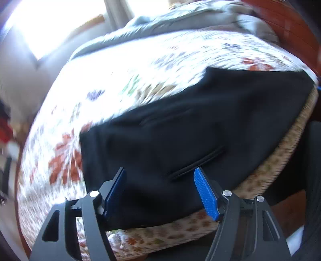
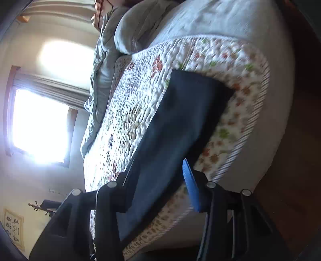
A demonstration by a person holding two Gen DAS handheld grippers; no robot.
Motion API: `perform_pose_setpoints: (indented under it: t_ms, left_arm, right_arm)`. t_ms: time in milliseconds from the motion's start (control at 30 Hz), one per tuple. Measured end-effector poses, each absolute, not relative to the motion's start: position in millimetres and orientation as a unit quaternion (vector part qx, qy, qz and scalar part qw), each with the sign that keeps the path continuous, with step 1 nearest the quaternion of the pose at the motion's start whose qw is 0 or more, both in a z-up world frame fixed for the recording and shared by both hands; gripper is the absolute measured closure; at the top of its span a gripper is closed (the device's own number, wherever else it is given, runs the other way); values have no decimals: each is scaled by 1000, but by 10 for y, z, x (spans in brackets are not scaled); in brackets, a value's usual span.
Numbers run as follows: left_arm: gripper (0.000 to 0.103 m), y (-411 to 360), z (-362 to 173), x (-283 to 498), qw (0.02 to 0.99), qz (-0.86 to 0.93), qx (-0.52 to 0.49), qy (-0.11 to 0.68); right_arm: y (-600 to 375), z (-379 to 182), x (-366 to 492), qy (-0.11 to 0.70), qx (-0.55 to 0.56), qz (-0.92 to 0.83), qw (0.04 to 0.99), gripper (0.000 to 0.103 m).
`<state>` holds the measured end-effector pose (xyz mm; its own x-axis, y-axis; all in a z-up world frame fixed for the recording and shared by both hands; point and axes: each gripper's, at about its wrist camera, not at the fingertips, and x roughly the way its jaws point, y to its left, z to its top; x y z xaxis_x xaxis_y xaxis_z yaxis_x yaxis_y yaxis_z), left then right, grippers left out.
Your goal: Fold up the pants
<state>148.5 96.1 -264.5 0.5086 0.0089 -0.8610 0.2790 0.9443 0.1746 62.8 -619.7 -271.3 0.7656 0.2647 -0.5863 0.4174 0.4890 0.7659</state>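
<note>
Blue ribbed pads flank smooth black pants on floral quilt.

Pants: flat on quilt, along the bed's near edge. Bedding: heaped at bed's far end, behind quilt. Window: on wall beyond bed's far side.

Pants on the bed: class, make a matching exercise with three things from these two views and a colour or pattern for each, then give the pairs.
Things:
1. pants
2. quilt
3. blanket

Descriptions:
A. plain pale grey, bunched at the far end of the bed
B. white with flowers
C. dark, lying flat

Pairs: 1-C, 2-B, 3-A
</note>
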Motion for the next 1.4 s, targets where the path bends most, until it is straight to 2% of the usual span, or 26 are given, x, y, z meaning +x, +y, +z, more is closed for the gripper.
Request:
perform_pose_setpoints:
  t_ms: [100,267,367,433,533,667,700,800,1067,1333,1400]
  left_arm:
    - [32,1239,-2835,1566,848,-78,85,517]
    - [36,1154,-2634,1569,858,-79,84,501]
    - [28,1034,-2382,1536,883,-83,96,452]
    - [14,1017,-2312,1621,894,-77,84,434]
    - [14,1057,-2445,1872,888,-49,67,453]
    - [13,1230,-2804,2168,854,-6,28,519]
    - [9,1282,-2902,2186,848,1,11,531]
    - [7,1340,-3009,2132,845,5,-3,535]
    - [3,1231,-2970,2140,848,27,36,528]
    - [3,1173,-2982,2131,848,38,61,525]
    - [3,1159,-2985,2130,848,41,67,525]
  right_arm:
    - [-6198,-2787,694,343,514,-53,784,58]
    - [-6330,-2852,720,344,527,-67,774,58]
    - [-6465,-2856,648,331,537,-81,771,52]
    - [-6573,-2850,597,318,547,-91,769,49]
    - [-6718,-2886,559,312,554,-102,765,45]
    - [-6927,-2982,524,297,577,-105,754,42]
    - [-6989,-3015,527,292,584,-104,750,42]
    - [-7110,-3068,579,285,592,-102,747,42]
    - [-7265,-3234,764,289,596,-91,744,38]
    - [-7229,-3144,866,281,581,-42,763,41]
    - [-7246,-3241,869,279,591,-39,756,47]
